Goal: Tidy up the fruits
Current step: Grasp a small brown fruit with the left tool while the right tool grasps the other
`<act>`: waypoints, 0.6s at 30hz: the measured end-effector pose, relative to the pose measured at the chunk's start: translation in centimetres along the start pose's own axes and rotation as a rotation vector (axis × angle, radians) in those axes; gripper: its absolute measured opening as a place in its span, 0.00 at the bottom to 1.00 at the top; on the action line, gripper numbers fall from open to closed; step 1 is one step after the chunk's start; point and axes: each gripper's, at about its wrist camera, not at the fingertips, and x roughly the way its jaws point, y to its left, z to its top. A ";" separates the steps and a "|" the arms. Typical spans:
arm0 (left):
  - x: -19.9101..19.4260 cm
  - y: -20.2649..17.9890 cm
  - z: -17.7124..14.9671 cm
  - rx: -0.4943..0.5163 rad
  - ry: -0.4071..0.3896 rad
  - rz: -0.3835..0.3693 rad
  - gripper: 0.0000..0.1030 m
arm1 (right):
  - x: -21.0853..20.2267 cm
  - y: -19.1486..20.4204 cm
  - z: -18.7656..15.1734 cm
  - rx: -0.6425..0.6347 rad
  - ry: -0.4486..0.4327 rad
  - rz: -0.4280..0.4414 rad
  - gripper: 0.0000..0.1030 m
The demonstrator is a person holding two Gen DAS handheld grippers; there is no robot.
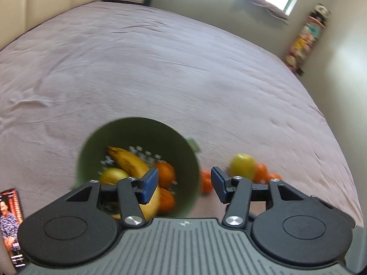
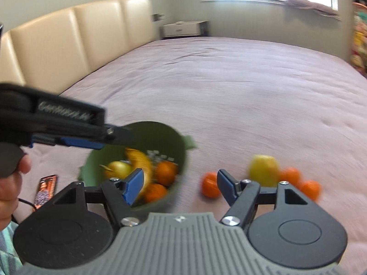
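Right wrist view: the right tool [image 2: 177, 186] hangs spread and empty between the green bowl [image 2: 181, 158] and a loose orange [image 2: 209, 184] on the bed [image 2: 229, 91]; it should probably straddle that blurred orange squarely before pinching. The left tool [image 1: 184, 184] is also spread, empty.

Both grippers [image 1: 184, 184] [image 2: 179, 186], jaws apart, empty

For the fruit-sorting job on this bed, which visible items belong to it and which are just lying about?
Part of the job:
green bowl holding a banana, an apple and oranges
yellow apple and loose oranges on the bedspread

Just lying about:
phone
nightstand
cloth on the windowsill
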 end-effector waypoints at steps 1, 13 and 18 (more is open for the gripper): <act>0.0 -0.6 -0.4 0.018 0.004 -0.014 0.60 | -0.6 -0.5 -0.5 0.014 -0.001 -0.017 0.66; 2.7 -6.1 -5.0 0.190 0.083 -0.096 0.60 | -4.8 -6.5 -5.2 0.034 0.029 -0.236 0.63; 4.3 -7.1 -6.6 0.240 0.111 -0.109 0.60 | -4.4 -8.6 -7.5 0.068 0.085 -0.256 0.55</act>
